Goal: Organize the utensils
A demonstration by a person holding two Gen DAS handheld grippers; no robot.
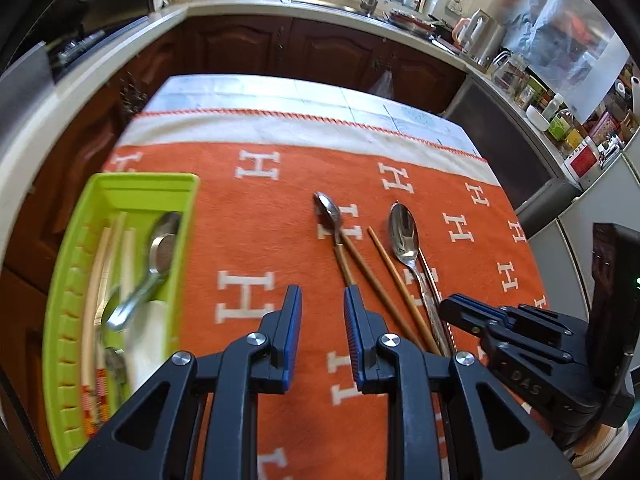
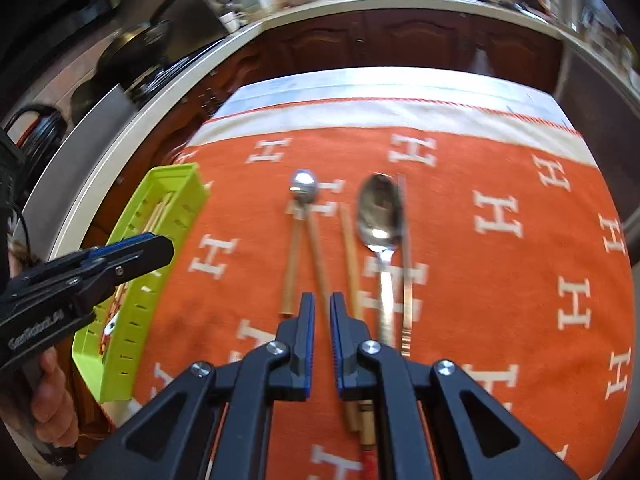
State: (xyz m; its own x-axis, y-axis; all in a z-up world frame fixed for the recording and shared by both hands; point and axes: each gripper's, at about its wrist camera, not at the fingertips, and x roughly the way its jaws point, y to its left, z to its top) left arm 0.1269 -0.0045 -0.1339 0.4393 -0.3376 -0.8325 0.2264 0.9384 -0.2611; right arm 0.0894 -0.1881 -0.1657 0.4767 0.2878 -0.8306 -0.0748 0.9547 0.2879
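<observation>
A lime green utensil tray (image 1: 120,186) (image 2: 136,312) sits at the table's left and holds pale chopsticks (image 1: 94,280) and a steel ladle spoon (image 1: 160,248). On the orange cloth lie a small wooden-handled spoon (image 1: 332,216) (image 2: 302,192), two brown chopsticks (image 1: 390,270) (image 2: 320,256), a large steel spoon (image 1: 404,236) (image 2: 378,212) and a thin metal utensil (image 2: 406,264). My left gripper (image 1: 322,300) is open and empty above the cloth, beside the small spoon's handle. My right gripper (image 2: 319,306) hovers over the chopsticks, jaws narrowly apart, holding nothing.
The table stands in a kitchen with brown cabinets (image 1: 280,48) and a white counter behind. Jars and bottles (image 1: 560,120) crowd the counter at right. A stove with pans (image 2: 136,52) is at the left. The cloth's white border (image 1: 280,128) marks the far edge.
</observation>
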